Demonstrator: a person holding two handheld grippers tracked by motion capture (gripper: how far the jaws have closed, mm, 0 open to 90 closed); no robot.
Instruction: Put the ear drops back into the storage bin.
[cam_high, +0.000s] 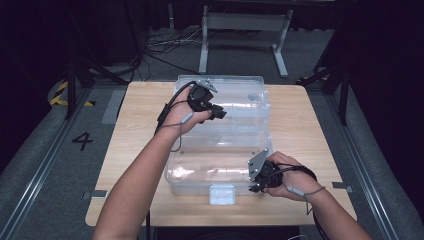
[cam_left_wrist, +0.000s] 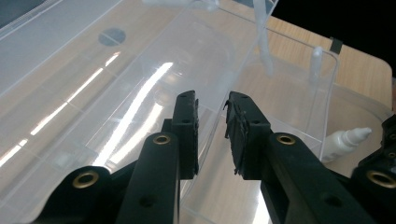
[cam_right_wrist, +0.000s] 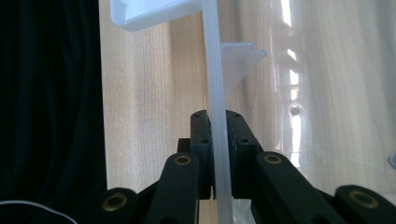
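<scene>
A clear plastic storage box (cam_high: 220, 172) sits in the middle of the wooden bench (cam_high: 310, 130), with its clear lid (cam_high: 235, 97) lying open behind it toward the far edge. The right tongs (cam_high: 257, 181) are clamped on the box's near right rim; the right gripper view shows both jaws pressed flat against a thin translucent wall (cam_right_wrist: 217, 140) that runs up between them. That grip looks meant to pin the box down so it cannot slide while the other hand works. The left tongs (cam_high: 220, 113) hover over the lid with their jaws parted and nothing between them, aimed along the lid's curved clear edge (cam_left_wrist: 243, 60) (probably lining up to take hold of it, though that is a guess). A small white dropper bottle (cam_left_wrist: 348, 140) lies at the right edge of the left gripper view; whether it rests inside the box or beyond its wall is hard to tell through the plastic.
</scene>
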